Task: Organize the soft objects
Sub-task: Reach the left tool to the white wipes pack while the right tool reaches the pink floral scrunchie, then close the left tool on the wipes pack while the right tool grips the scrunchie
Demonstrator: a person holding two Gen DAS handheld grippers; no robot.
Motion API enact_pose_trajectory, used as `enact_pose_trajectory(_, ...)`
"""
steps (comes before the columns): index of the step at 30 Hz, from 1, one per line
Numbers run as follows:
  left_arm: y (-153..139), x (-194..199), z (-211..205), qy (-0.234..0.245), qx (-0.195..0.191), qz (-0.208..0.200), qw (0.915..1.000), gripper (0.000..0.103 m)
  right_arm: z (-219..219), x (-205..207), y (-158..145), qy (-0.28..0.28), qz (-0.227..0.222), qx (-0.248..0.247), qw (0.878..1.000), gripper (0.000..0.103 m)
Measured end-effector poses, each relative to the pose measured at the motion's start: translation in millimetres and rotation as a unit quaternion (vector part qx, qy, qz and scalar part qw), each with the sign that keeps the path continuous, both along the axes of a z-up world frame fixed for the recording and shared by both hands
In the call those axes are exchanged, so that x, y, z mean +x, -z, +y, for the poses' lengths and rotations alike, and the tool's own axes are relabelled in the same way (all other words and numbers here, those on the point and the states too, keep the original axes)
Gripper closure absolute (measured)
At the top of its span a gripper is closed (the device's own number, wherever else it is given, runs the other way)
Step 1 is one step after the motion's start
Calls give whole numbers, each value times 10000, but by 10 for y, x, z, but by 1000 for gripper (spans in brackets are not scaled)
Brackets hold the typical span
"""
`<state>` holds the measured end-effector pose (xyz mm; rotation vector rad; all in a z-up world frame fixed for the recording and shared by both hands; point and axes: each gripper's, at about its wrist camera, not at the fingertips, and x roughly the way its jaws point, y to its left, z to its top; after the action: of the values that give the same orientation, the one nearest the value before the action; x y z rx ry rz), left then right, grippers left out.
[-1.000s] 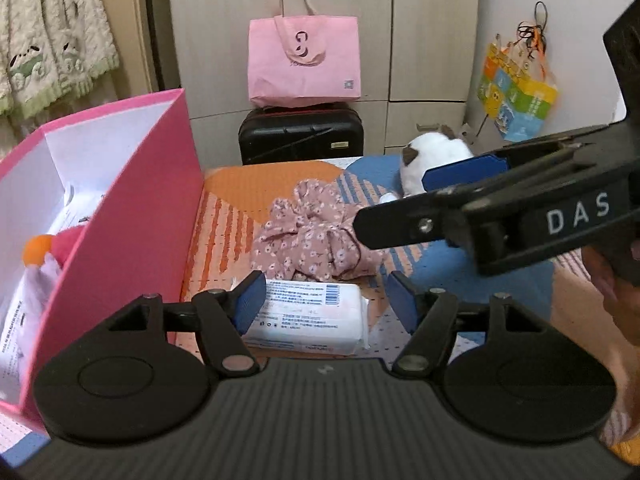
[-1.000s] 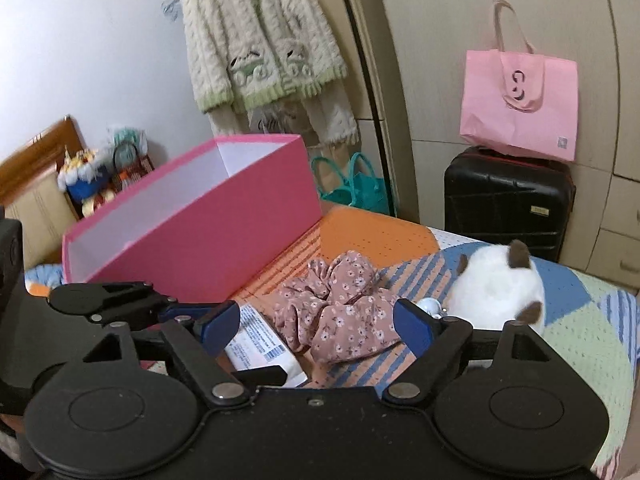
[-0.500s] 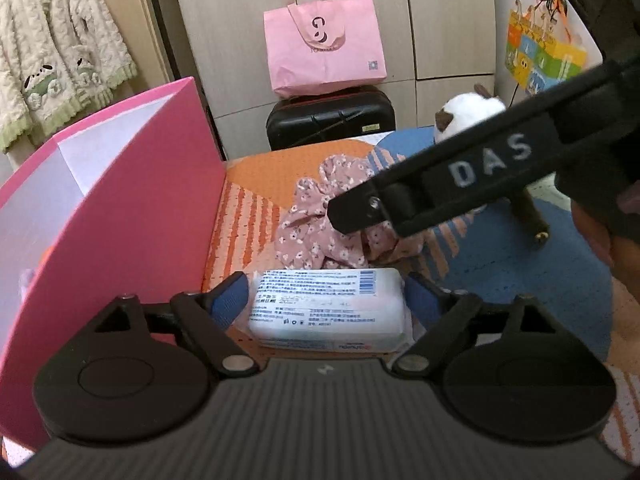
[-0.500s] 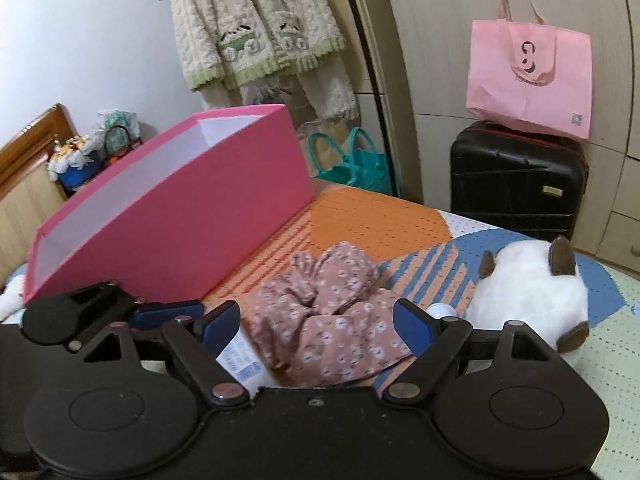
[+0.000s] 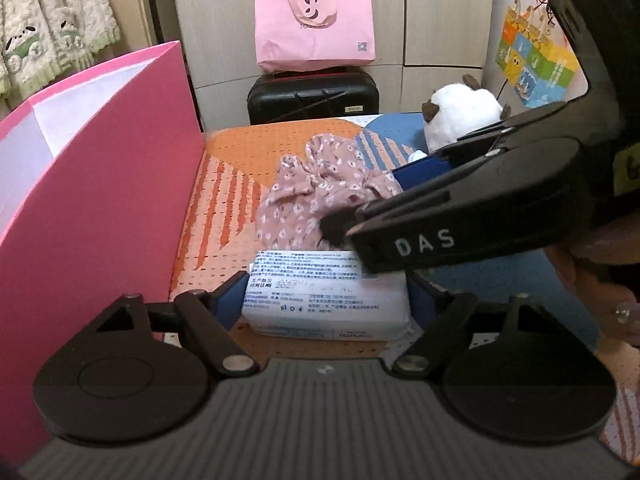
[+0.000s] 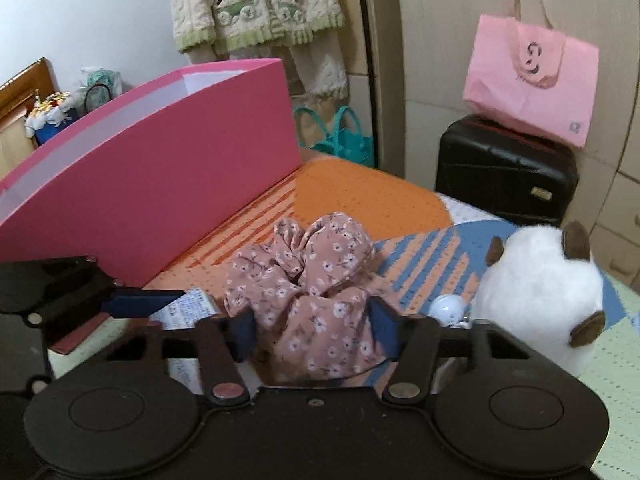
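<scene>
A white wipes pack (image 5: 324,300) lies on the patterned bedspread (image 5: 240,152). My left gripper (image 5: 325,299) straddles it with jaws closing, and both blue pads touch its ends. Just beyond lies a pink floral scrunchie (image 6: 312,280). My right gripper (image 6: 314,328) is low over it, jaws closing, with the pads pressed into the fabric. In the left wrist view the right gripper (image 5: 360,216) reaches in from the right onto the scrunchie (image 5: 312,192). A tall pink box (image 5: 100,184) stands open at the left. A white plush toy (image 6: 540,280) sits at the right.
A black suitcase (image 5: 312,96) with a pink tote bag (image 5: 316,20) on it stands past the bed's end, against the cupboards. A cream cardigan (image 6: 256,4) hangs above a teal bag (image 6: 340,136). A small white ball (image 6: 448,308) lies beside the plush. A person's hand (image 5: 592,280) holds the right gripper.
My right gripper has come down over the scrunchie and its jaws have narrowed onto it. My left gripper's jaws widened, then came in against the wipes pack's ends.
</scene>
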<state>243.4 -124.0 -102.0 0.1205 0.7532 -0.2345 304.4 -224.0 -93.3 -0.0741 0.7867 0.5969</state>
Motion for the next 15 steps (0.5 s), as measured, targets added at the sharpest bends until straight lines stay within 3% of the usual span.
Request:
enact_pose_trajectory(1, 0, -8, -4, 7, 6, -19, 10000, 23, -31, 4, -8, 95, 13, 3, 10000, 66)
enact_pose_trajectory(4, -2, -25, -23, 130, -32, -25, 9999, 24, -114, -26, -13, 315, 152, 283, 9990, 80)
enact_pose_trajectory(9, -55, -151, -23, 551, -209, 207, 9980, 24, -108, -190, -40, 492, -59, 225, 9985, 83)
enact_pose_trajectory(15, -102, -288, -21, 685, -381, 250, 9966, 24, -175, -431, -175, 581, -265, 345, 9974, 83)
